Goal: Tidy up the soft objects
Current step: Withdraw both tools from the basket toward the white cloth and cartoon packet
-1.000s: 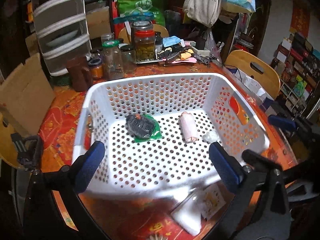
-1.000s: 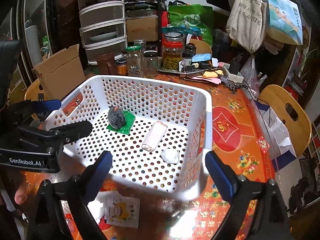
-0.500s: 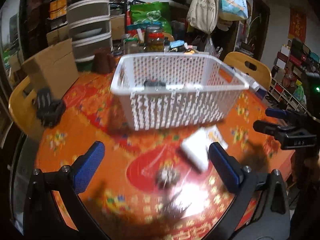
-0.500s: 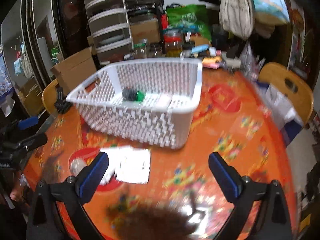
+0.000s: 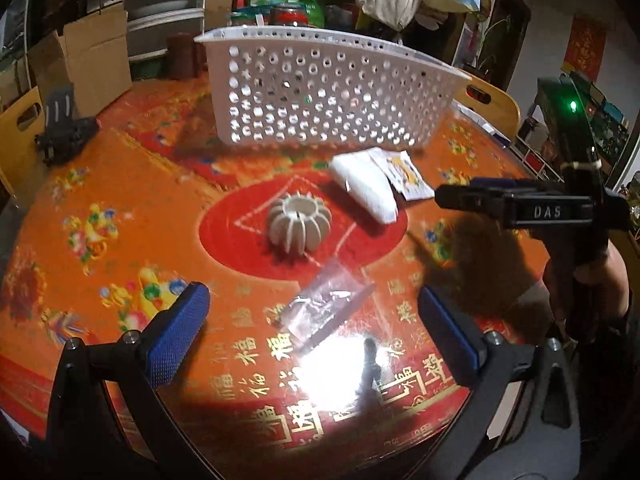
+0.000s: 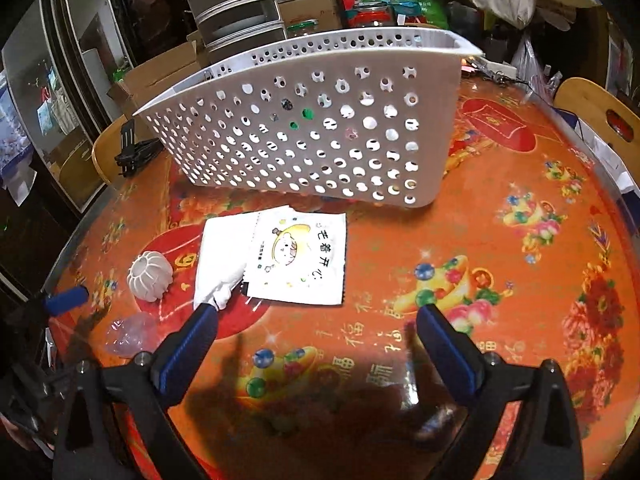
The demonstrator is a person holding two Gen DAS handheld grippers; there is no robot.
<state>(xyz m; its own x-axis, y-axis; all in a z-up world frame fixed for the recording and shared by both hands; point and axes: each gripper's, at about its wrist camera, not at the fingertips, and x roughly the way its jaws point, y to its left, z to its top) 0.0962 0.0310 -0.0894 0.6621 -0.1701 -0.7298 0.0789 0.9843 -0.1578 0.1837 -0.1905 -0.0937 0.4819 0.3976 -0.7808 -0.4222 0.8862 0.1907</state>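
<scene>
A white perforated basket (image 5: 320,92) (image 6: 320,128) stands at the back of the orange table; green and dark items show through its holes. In front of it lie a white folded cloth (image 5: 366,190) (image 6: 218,256), a printed white packet (image 5: 408,174) (image 6: 298,258), a ribbed grey-white ball (image 5: 298,226) (image 6: 150,276) and a clear plastic wrapper (image 5: 326,306) (image 6: 130,334). My left gripper (image 5: 314,336) is open, low over the table, with the wrapper between its fingers' line. My right gripper (image 6: 316,348) is open just in front of the packet, also visible as a black bar, the right gripper (image 5: 516,206).
Jars, a drawer unit (image 6: 236,12), cardboard boxes (image 5: 96,64) and bags crowd the far table edge. A black clip-like stand (image 5: 60,128) sits at the left edge. Wooden chairs (image 6: 600,120) stand around the table. A person's hand (image 5: 608,280) holds the right gripper.
Both grippers have pulled back from over the basket and dropped low toward the table's near side. The loose items in front of the basket have come into view. Both stay open.
</scene>
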